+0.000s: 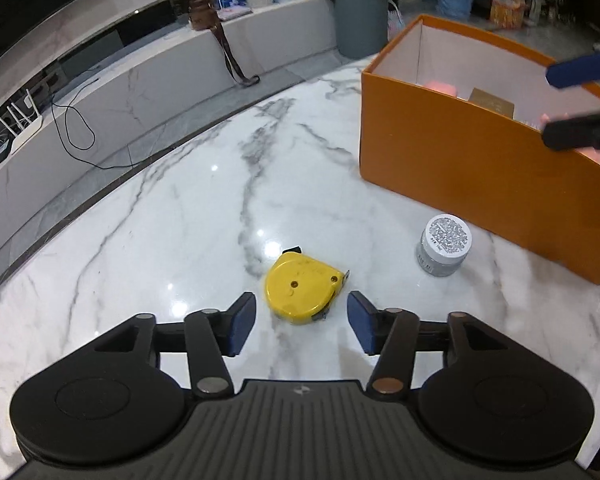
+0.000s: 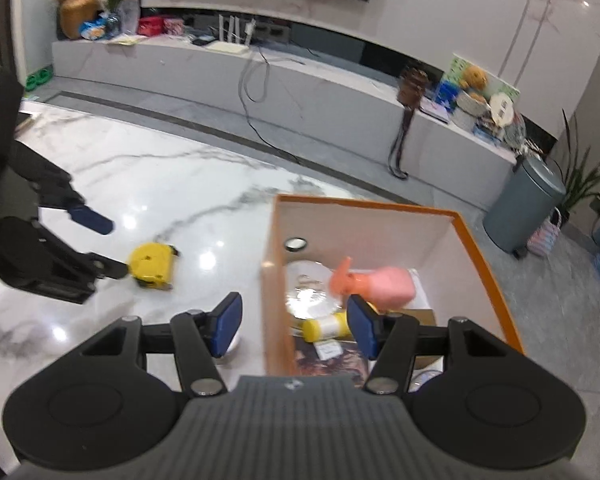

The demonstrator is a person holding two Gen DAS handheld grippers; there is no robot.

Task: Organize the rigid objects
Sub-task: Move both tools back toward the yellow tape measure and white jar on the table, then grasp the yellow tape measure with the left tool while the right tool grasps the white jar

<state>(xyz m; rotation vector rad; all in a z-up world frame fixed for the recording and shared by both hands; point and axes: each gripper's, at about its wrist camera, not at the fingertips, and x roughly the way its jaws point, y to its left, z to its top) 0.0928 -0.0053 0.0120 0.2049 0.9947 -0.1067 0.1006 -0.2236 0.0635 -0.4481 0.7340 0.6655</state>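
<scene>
A yellow tape measure (image 1: 302,290) lies flat on the marble table (image 1: 160,208). My left gripper (image 1: 301,326) is open and empty, its fingertips on either side of the tape measure's near edge. A small grey jar (image 1: 444,245) with a white lid stands to the right, beside the orange box (image 1: 480,168). My right gripper (image 2: 295,322) is open and empty, above the box's left wall (image 2: 274,292). In the right wrist view the box holds a pink spray bottle (image 2: 384,282), a yellow-capped bottle (image 2: 326,327), a white plate (image 2: 306,280) and other items. The tape measure (image 2: 152,266) and left gripper (image 2: 112,246) also show there.
The table's far edge curves above a grey floor. Beyond stand a low white TV bench (image 2: 300,92) with cables and clutter, and a grey bin (image 2: 522,204). The right gripper's fingers (image 1: 576,132) hover over the box's right part in the left wrist view.
</scene>
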